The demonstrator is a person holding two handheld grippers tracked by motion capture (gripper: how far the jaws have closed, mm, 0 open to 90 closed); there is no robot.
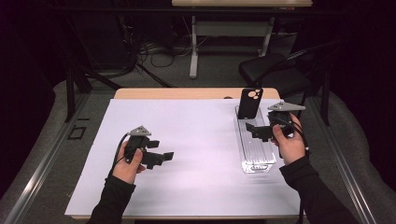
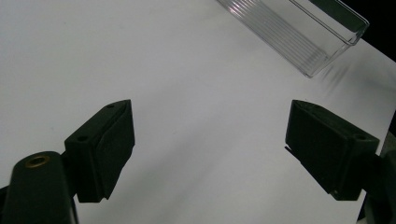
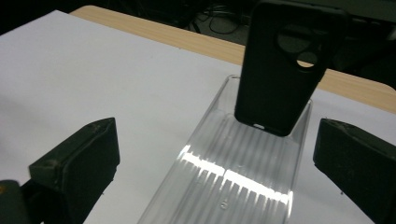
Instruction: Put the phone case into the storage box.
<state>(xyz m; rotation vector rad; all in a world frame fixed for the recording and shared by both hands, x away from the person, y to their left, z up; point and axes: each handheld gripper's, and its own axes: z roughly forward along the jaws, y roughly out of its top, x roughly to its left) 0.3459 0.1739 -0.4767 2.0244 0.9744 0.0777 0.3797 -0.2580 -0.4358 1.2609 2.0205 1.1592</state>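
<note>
Item 1, phone case (image 1: 250, 103): black, with round camera cut-outs near its top. It stood upright at the far end of the clear tray (image 1: 256, 154), right of centre in the high view, its lower edge inside the tray. In the right gripper view it rose in the upper middle of the frame, beyond the claw and untouched.

Item 2, clear tray: long, narrow, ribbed on its floor, lying lengthwise on the white sheet (image 1: 187, 154) at the right side of the high view. Its near corner appeared at the upper right of the left gripper view (image 2: 308, 32).

Item 3, right claw (image 1: 254, 131): held in the right hand (image 1: 290, 142), over the tray's middle. Its jaws stood wide apart, nothing between the pads, and straddled the tray in its own view (image 3: 215, 172).

Item 4, left claw (image 1: 161, 157): held in the left hand (image 1: 128, 163), lower left of the high view, well apart from the tray. Jaws wide, over bare sheet (image 2: 210, 149).

Item 5, tabletop (image 1: 187, 93): wooden, its far edge showing beyond the sheet.
</note>
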